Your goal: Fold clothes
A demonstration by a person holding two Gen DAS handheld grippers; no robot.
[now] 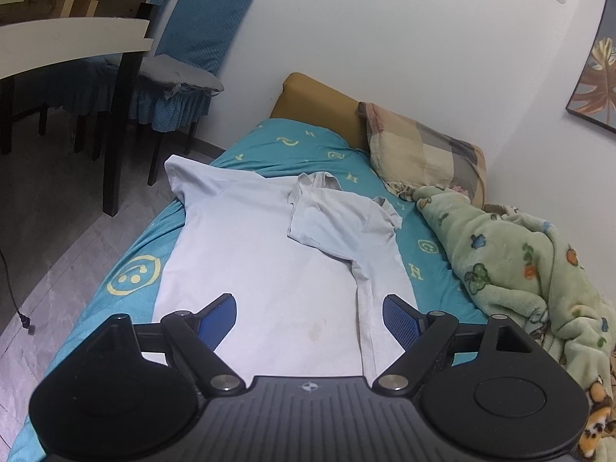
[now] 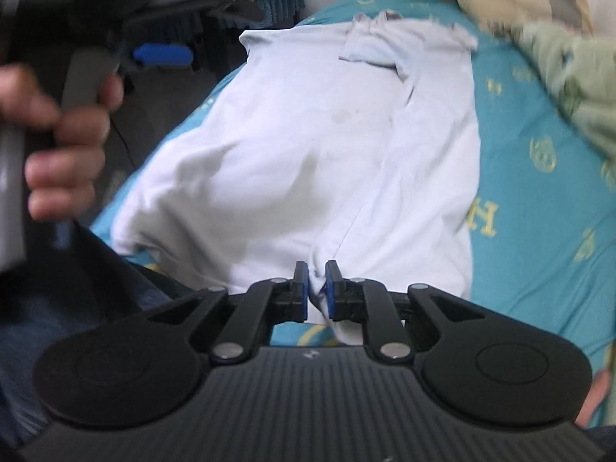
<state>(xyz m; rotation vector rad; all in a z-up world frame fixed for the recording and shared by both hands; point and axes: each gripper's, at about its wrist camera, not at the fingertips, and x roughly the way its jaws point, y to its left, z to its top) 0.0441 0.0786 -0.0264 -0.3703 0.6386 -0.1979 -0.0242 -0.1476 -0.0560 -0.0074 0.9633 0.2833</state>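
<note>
So the shirt (image 1: pixel 261 254) is spread out on the bed (image 1: pixel 127 265), pale blue-white, collar end far from both tools. Its right side is already folded in over the body, sleeve lying across the chest, and there's a long fold edge running down toward the hem.

Left tool (image 1: pixel 310 317) hangs above the hem end with its blue pads wide apart, nothing between them. The shirt body sits straight ahead of it and the fold edge runs just inside its right finger.

Right tool (image 2: pixel 316 288) is nearly closed, pinching a bunch of the shirt's hem between its pads, fabric puckering up right at the tips. That view is blurry. Off to its left you can see the person's left hand (image 2: pixel 65 142) wrapped around the other tool's grey handle.

Green blanket (image 1: pixel 531 269) is piled to the right of the shirt, checked pillow (image 1: pixel 423 150) beyond it at the head of the bed, blue chair (image 1: pixel 184 61) off to the far left
</note>
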